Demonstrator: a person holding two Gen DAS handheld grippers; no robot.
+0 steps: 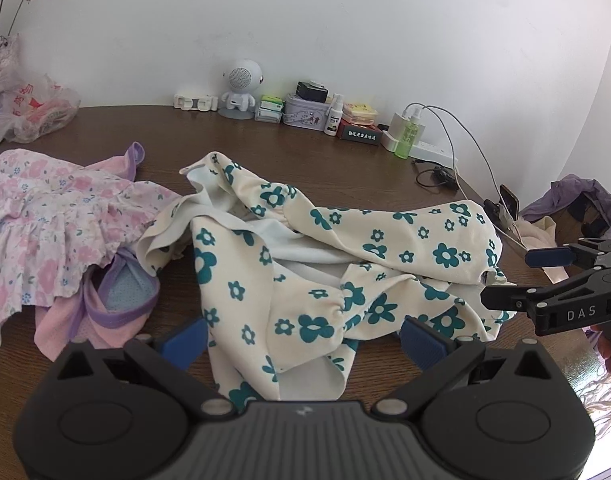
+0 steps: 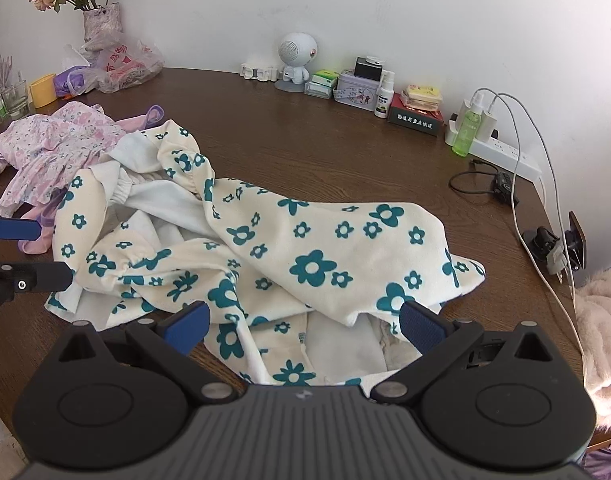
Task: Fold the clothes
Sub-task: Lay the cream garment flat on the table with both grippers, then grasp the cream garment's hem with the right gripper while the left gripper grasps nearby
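I count two garments on the tabletop [image 2: 325, 136]: one cream floral garment [image 2: 305, 248], one pink dress [image 1: 53, 216]. My left gripper [image 1: 303, 338] and right gripper [image 2: 303, 326] hover over the cream one, jaws wide.

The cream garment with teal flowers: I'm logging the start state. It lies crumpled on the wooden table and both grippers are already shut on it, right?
Not quite. The cream garment does lie crumpled on the wooden table, but neither gripper grips it: the right wrist view shows the right gripper with jaws wide open, and the left wrist view shows the left gripper open too.

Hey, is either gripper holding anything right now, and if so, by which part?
Nothing is held. The left gripper and right gripper are both open above the crumpled cream garment with teal flowers, pinching no fabric.
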